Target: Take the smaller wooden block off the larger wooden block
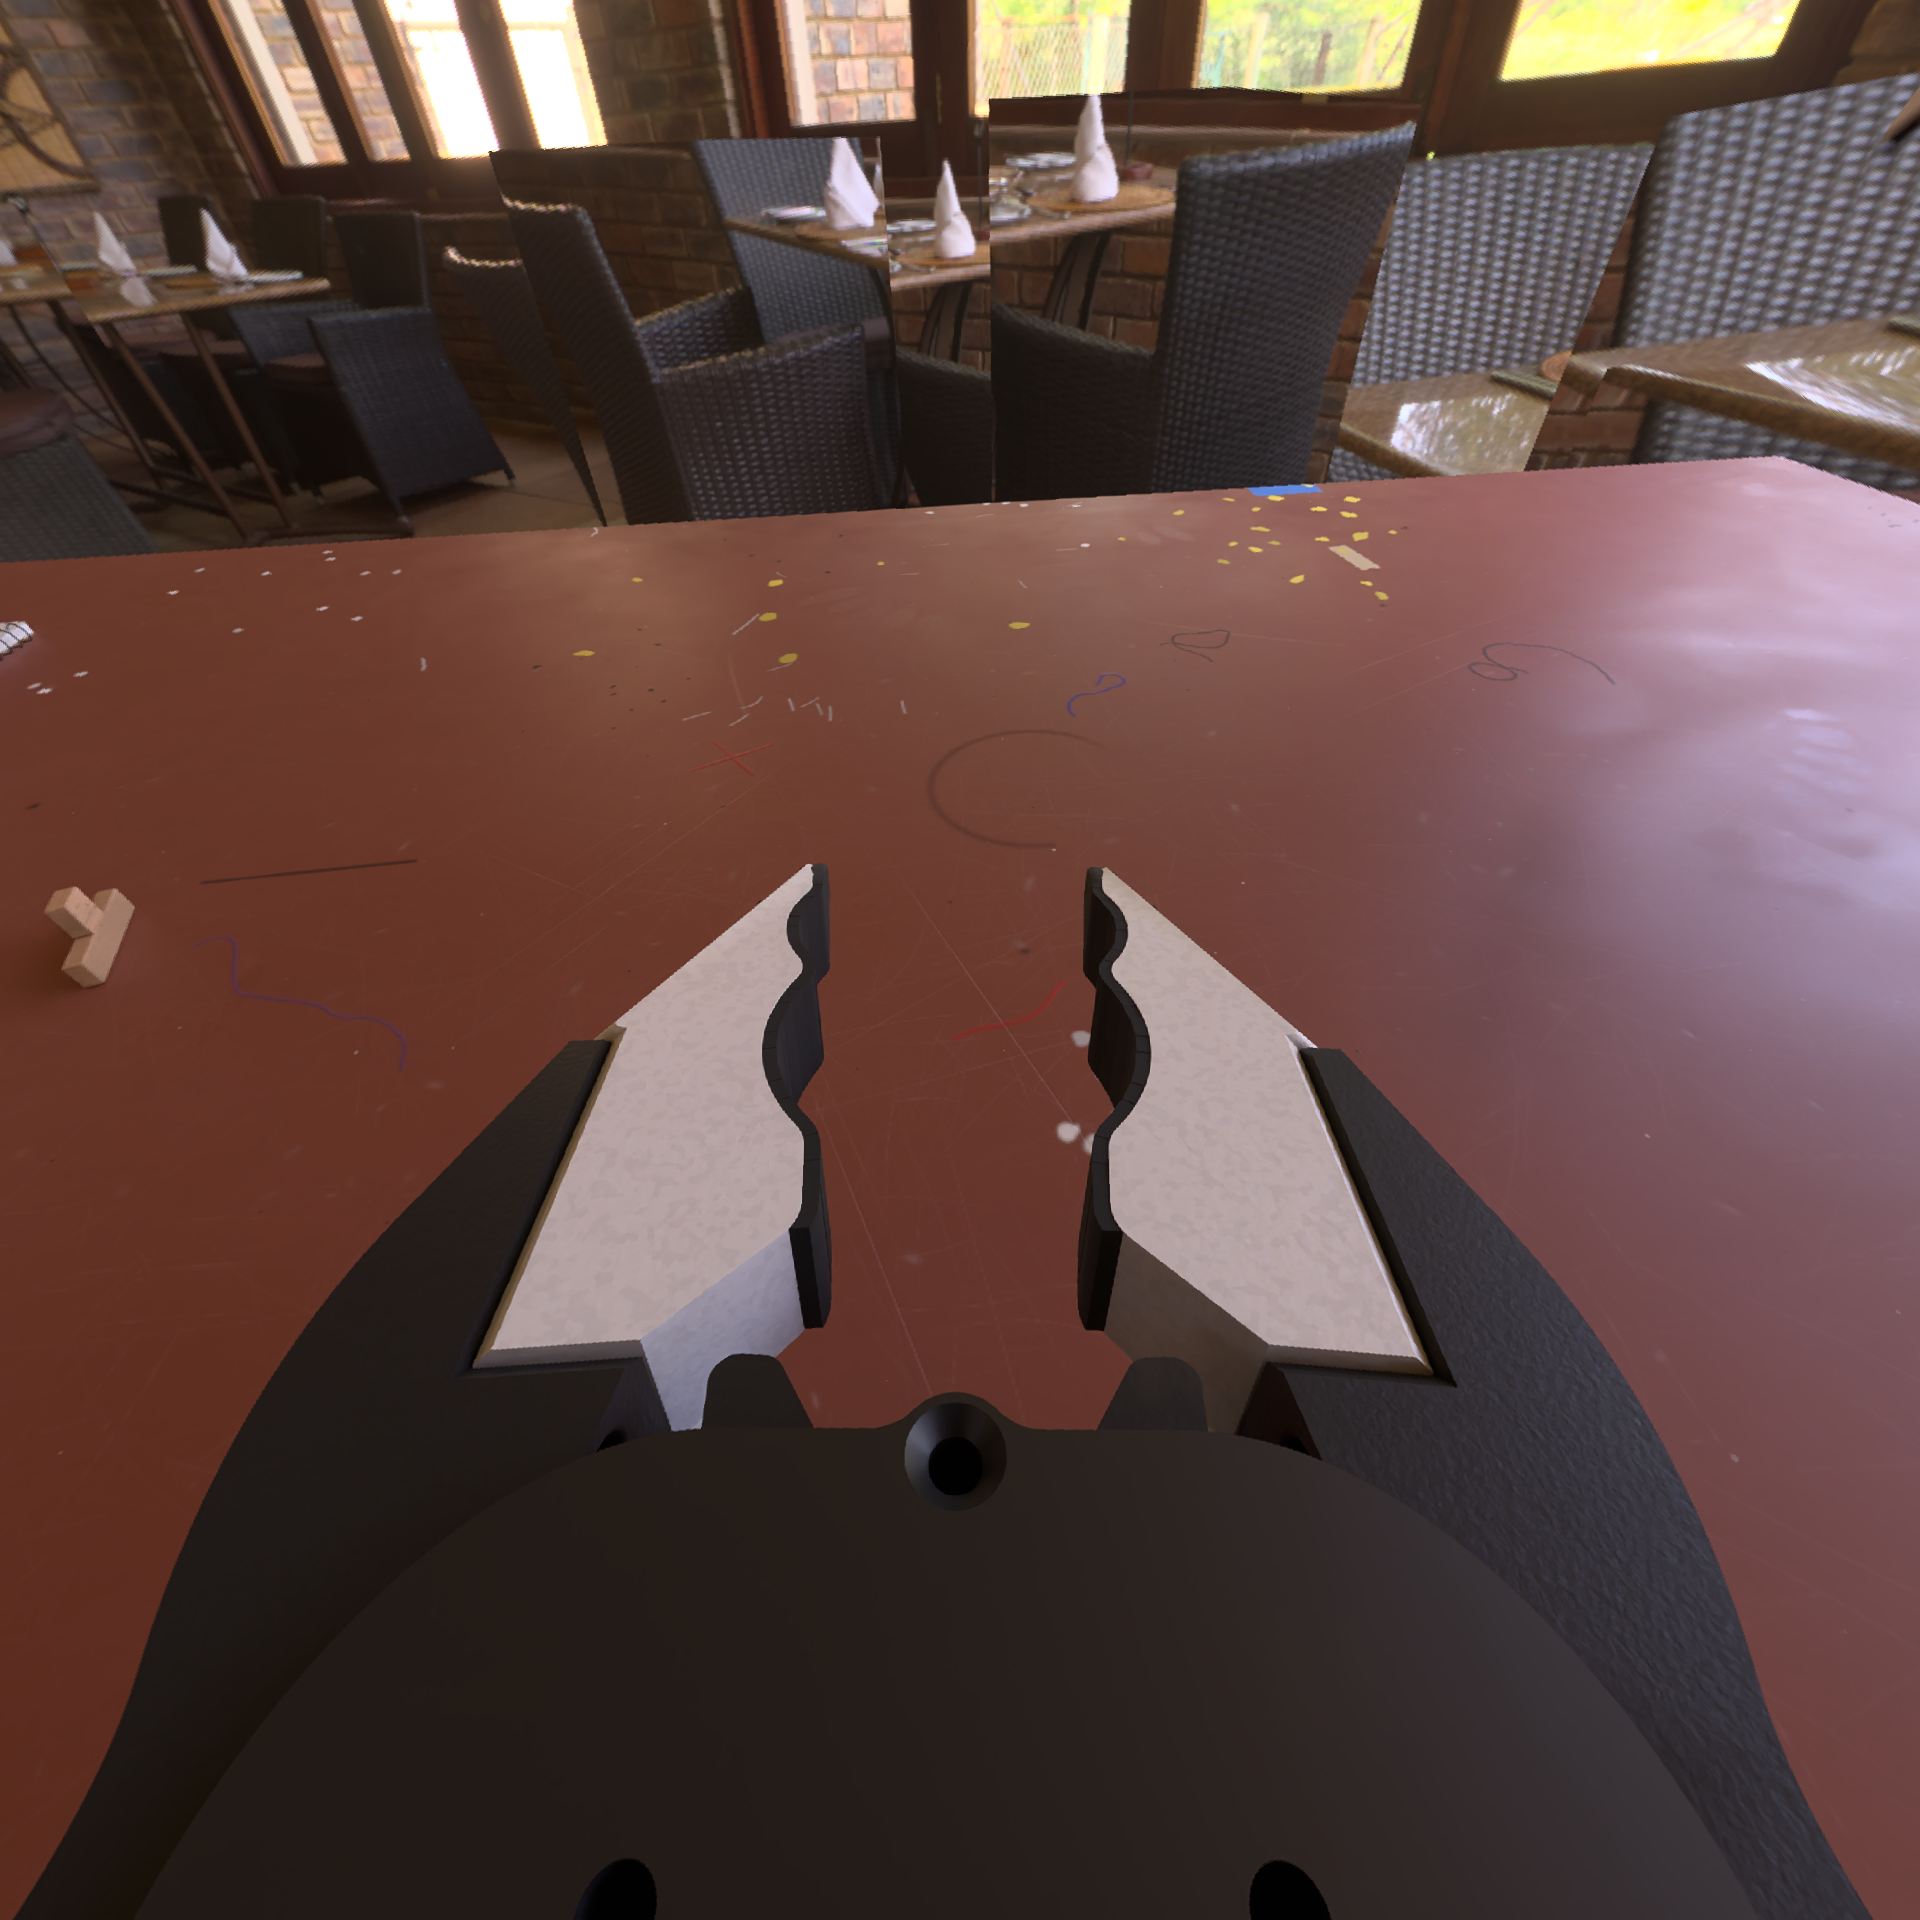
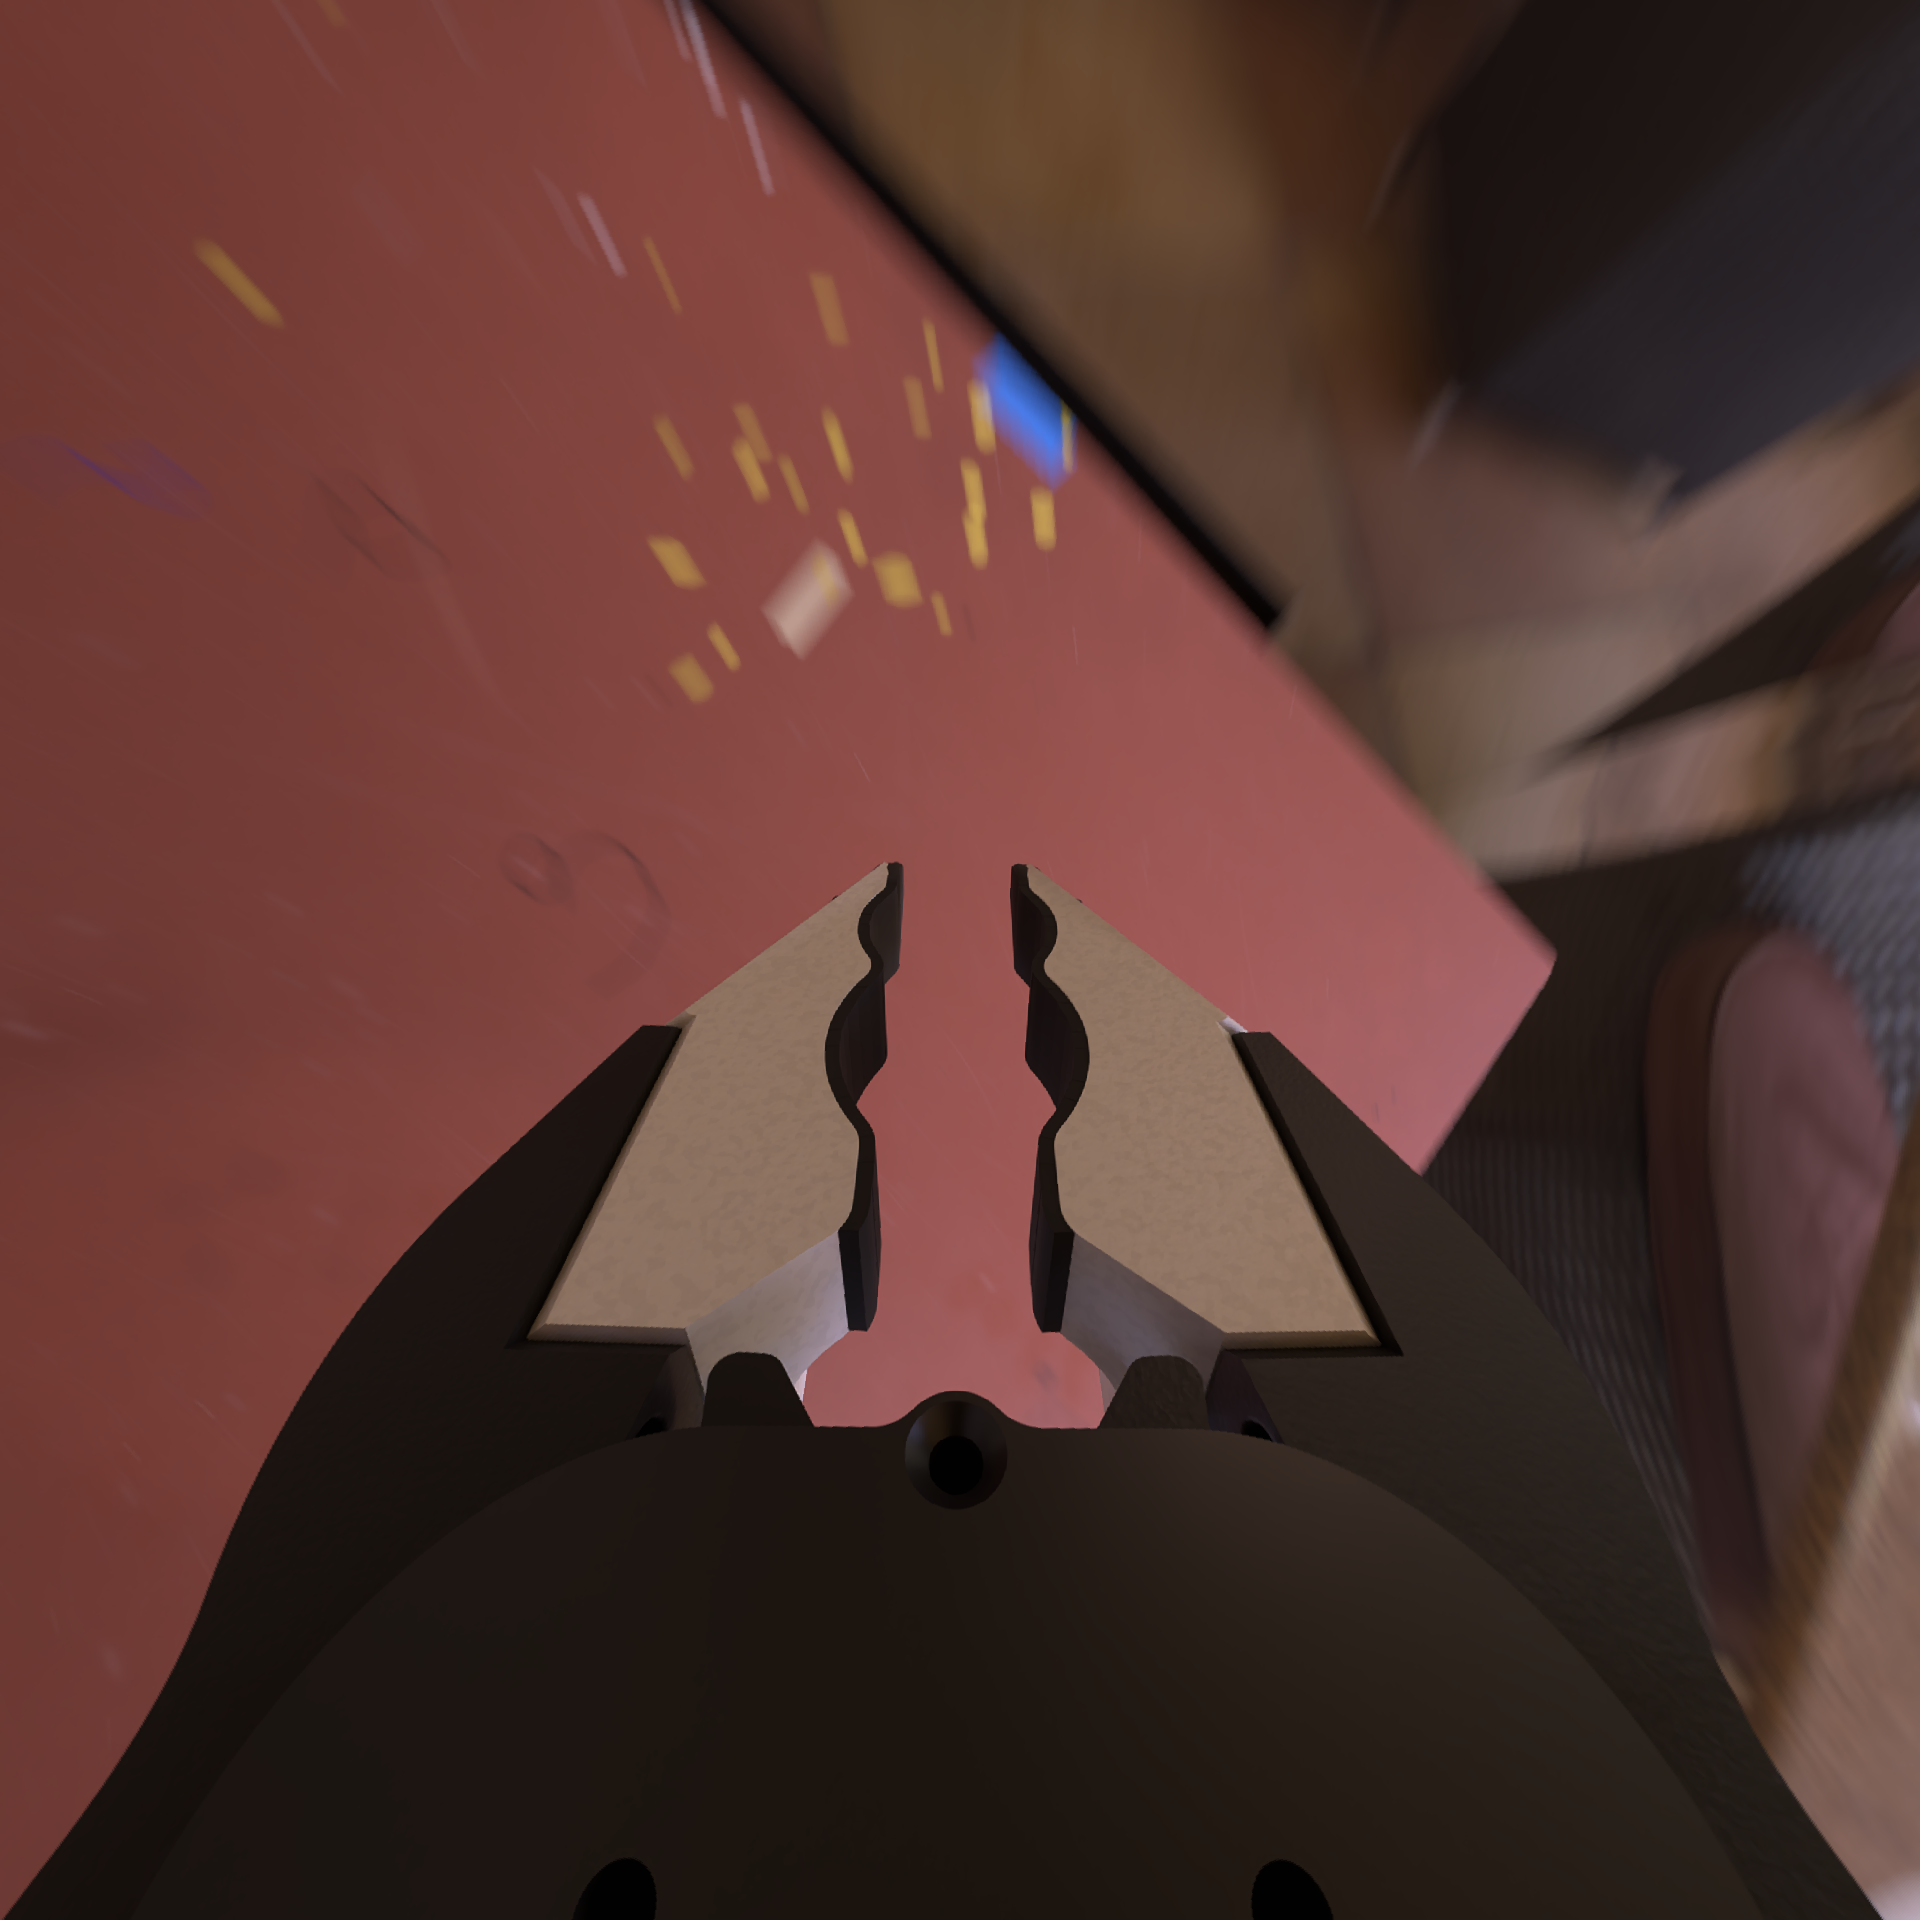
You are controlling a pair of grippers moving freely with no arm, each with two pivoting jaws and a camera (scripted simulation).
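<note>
The larger wooden block (image 1: 99, 951), at the frame's far left on the red table (image 1: 1351, 935), carries the smaller wooden block (image 1: 71, 909); both look light, stiff, best pinched across flat sides. Left gripper (image 1: 956, 873) gapes wide, empty; right gripper (image 2: 956, 868) narrowly parted, empty.

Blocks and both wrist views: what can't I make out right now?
- Blocks, left wrist view: small and far left; which piece is the smaller one, and whether it rests on the other, can't be told.
- Right wrist view: motion blur smears the table and background; no blocks appear.
- White object, left wrist view: cut off by the left edge.
</note>
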